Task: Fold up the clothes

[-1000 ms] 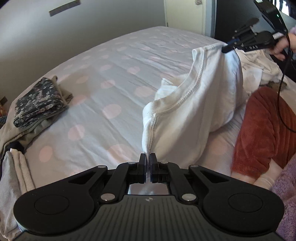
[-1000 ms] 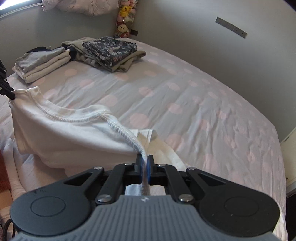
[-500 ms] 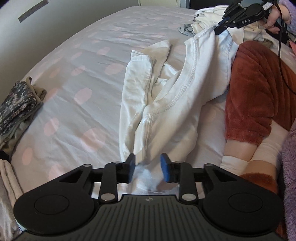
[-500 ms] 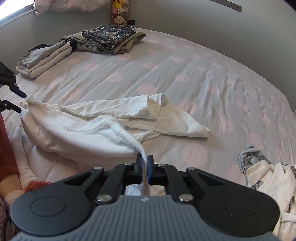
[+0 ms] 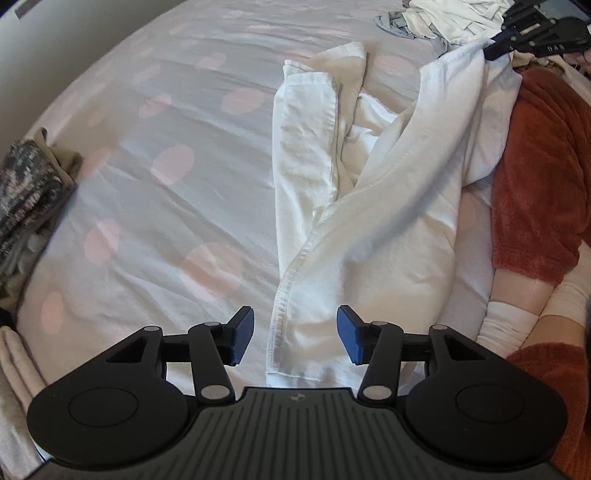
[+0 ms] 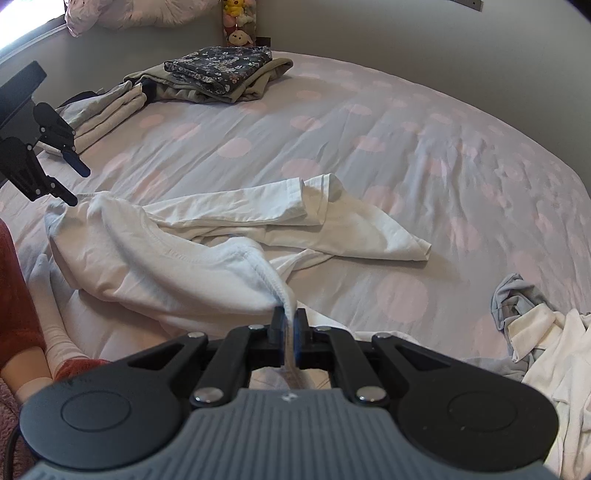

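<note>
Since a second ago the left tongs (image 5: 295, 339) have let go of the white T-shirt (image 5: 369, 229) and sunk toward the bed (image 5: 155, 206); their jaws are opening, the shirt's hem lying loose between them. Farther right, the right tongs (image 6: 287, 334) pinch its ribbed edge. Beyond, it sprawls crumpled mid-bed, with folded clothes (image 6: 221, 70) far left.

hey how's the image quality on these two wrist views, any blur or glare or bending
Left wrist: the folded clothes at the left edge smear with blur, and the bed bulges from fisheye. Right wrist: sharp; window glare blows out the top-left corner.
</note>
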Demonstrator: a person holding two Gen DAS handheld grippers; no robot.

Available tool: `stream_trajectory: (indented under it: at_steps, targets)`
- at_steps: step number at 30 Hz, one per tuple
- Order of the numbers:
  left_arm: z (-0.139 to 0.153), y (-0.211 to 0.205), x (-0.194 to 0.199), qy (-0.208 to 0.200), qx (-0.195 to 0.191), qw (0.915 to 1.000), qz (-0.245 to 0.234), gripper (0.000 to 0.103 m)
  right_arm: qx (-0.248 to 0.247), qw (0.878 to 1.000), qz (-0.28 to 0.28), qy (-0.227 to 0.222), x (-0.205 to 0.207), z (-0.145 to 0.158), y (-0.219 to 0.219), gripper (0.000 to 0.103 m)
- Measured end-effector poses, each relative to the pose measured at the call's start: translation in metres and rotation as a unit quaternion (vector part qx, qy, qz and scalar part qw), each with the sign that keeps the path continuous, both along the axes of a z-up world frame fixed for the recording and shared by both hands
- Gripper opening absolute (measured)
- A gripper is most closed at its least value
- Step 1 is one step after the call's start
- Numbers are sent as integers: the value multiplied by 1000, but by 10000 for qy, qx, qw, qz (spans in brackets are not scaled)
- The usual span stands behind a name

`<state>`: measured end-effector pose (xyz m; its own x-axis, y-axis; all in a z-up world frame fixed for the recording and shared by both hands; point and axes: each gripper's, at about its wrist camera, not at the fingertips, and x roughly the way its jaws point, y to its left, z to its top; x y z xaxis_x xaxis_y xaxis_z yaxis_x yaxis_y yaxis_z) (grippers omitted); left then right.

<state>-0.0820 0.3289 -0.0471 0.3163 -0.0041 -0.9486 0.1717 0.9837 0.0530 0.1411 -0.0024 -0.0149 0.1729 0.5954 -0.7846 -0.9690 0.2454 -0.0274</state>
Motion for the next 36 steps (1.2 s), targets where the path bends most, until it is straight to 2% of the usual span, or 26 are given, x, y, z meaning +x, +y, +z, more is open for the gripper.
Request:
stream_trajectory:
  at_steps: [5,8,12,14,15,16,20,23,29,36]
  targets:
    - [-23,29,16,235,-577,9979,203,49,-36,9999,24,135,4,-4,-2,5]
    - [-41,46,23,552,-1113,9916,355,49,-77,9997,7,227,8,-8,-3,5]
    - [-54,52,25,706,-1472,9859,376,46,-127,9994,0,324,11,-12,-2,5]
    - [-57,52,24,712,-1669,9825,415,31,-161,9993,-5,347,13,-14,-2,5]
    - [-57,52,24,703,-1730,9815,421,29,-172,9992,-13,357,13,-15,-2,5]
    - [-56,51,22,683,-1730,9817,418,29,-184,9992,-17,364,14,-15,-2,5]
    - [-47,50,18,520,-1560,9851,497,15,-224,9992,-27,345,15,-17,0,5]
    - [-33,41,14,377,-1288,9893,577,11,-243,9993,-25,299,14,-17,2,5]
    - [3,7,-4,79,-901,9952,373,11,-172,9997,20,186,4,-8,-4,5]
    - [24,-41,-32,-46,-458,9988,-146,11,-110,9998,65,145,-9,-2,-16,6]
